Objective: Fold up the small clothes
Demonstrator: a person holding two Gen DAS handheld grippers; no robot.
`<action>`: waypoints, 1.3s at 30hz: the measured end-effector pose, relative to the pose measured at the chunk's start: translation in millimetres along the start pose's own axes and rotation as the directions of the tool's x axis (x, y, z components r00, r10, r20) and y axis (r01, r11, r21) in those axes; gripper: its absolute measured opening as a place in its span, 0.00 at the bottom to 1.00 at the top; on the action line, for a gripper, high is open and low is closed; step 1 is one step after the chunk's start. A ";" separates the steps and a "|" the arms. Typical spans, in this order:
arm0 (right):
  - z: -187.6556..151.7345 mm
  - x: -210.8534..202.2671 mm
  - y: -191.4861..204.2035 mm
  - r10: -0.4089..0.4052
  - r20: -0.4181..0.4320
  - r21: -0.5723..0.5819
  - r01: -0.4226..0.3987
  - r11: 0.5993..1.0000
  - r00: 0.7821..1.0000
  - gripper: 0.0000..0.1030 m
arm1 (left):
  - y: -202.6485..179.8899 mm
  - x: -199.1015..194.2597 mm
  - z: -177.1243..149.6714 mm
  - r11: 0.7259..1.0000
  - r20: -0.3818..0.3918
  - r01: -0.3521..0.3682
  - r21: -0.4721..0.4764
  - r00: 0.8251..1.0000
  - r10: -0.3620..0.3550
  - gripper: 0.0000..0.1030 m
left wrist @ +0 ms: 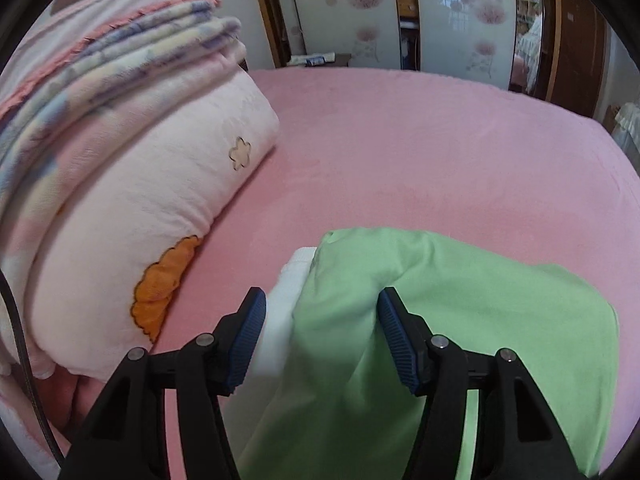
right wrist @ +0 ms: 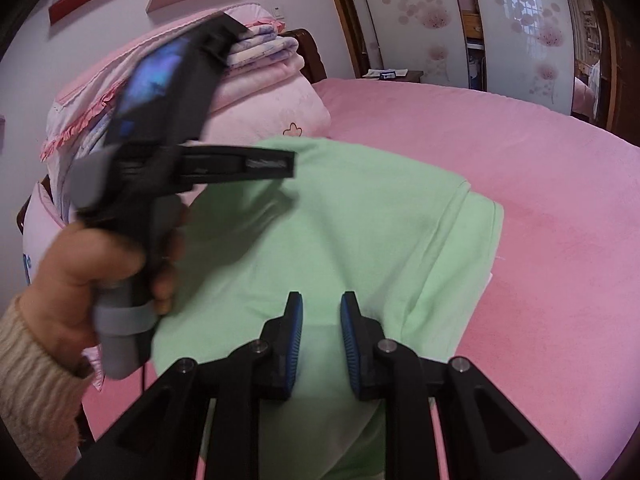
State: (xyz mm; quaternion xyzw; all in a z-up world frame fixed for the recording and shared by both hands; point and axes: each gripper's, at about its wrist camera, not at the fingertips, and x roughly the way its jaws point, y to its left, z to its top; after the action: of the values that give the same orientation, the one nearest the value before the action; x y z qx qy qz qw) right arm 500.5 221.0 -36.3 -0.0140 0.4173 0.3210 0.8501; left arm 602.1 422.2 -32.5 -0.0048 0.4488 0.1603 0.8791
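- On the pink bed (left wrist: 400,140), leftmost, folded pink quilts (left wrist: 152,208) are stacked.
- Left claw (left wrist: 322,336) spread, light-green garment (left wrist: 460,320) loose between its pads.
- Right claw (right wrist: 321,344) narrowed over that garment lying mid-bed; grip uncertain.

One green garment (left wrist: 460,320), two grippers, one stack of blankets (left wrist: 120,120).

green garment (left wrist: 460,320): lower part cut off by bottom edge in both views; near end hidden behind fingers (right wrist: 294,336).
white cloth (left wrist: 286,292): mostly under the green, only a strip shows; what it is, can't tell.
left gripper (right wrist: 264,164): motion-blurred in right wrist view, fingertips smeared.
nightstand items (left wrist: 316,59): too small to ID.
bedding stack (left wrist: 120,140): cut off at left edge.
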 end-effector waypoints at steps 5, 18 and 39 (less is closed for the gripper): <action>-0.4 0.6 -2.6 0.014 0.012 0.006 -0.014 1.000 1.000 0.19 | -1.2 2.1 8.1 1.000 -0.005 0.013 -0.017 1.000 -0.013 0.56; -6.6 -100.3 4.2 -0.117 0.045 0.068 0.113 0.991 0.992 0.19 | 0.4 -149.0 -56.6 0.990 0.079 0.141 -0.017 0.987 -0.139 0.56; -180.4 -397.7 34.0 -0.370 0.122 0.108 0.358 0.927 0.921 0.48 | -90.9 -473.5 -304.5 0.966 0.249 0.252 0.055 0.934 -0.257 0.90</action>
State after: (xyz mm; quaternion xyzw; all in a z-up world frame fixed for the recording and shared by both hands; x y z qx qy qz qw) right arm 178.0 -17.1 140.3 -0.0332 0.3596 0.1399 0.9219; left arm 129.9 158.2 147.7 -0.0326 0.3298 0.0394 0.9427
